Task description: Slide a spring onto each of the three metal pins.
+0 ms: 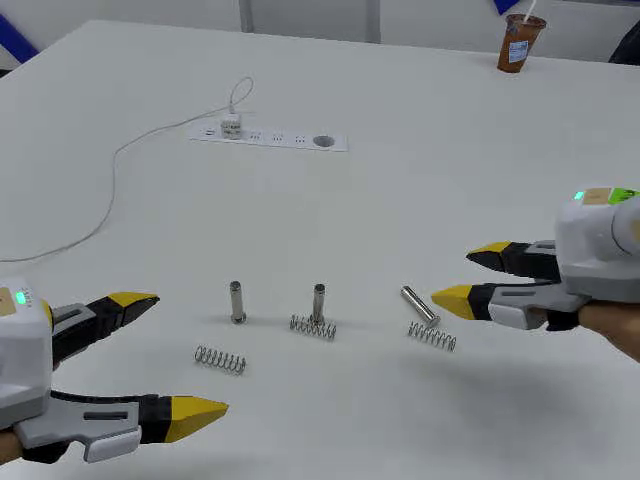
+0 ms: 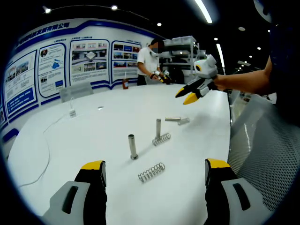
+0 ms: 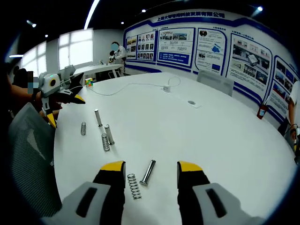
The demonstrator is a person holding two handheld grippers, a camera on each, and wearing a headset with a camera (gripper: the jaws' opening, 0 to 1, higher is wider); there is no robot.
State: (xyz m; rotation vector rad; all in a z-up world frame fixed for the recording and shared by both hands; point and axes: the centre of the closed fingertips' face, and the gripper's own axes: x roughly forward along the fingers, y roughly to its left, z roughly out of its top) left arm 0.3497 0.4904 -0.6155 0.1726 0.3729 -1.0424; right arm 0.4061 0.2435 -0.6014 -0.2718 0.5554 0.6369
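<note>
Lowest and closest in the head view, the left gripper [image 1: 190, 353] hovers over the white table [image 1: 400, 180] with its jaws spread wide and nothing between them. Just right of it lies the left spring [image 1: 220, 360], on its side and apart from the left pin [image 1: 237, 302], which stands upright behind it. Next comes the middle pin [image 1: 318, 303], also upright, with the middle spring [image 1: 313, 327] lying against its foot. Further right, the right pin [image 1: 420, 306] lies tipped over on the table, and the right spring [image 1: 432, 337] rests just beside its near end. The right gripper [image 1: 452, 278] hangs close to that fallen pin, jaws parted and empty.

No spring sits on any pin, so the task looks to be at its very start. The next move likely calls for a light pinch on one spring's coils, then aligning its bore over a pin top. The fallen pin would need standing up or holding first.
</note>
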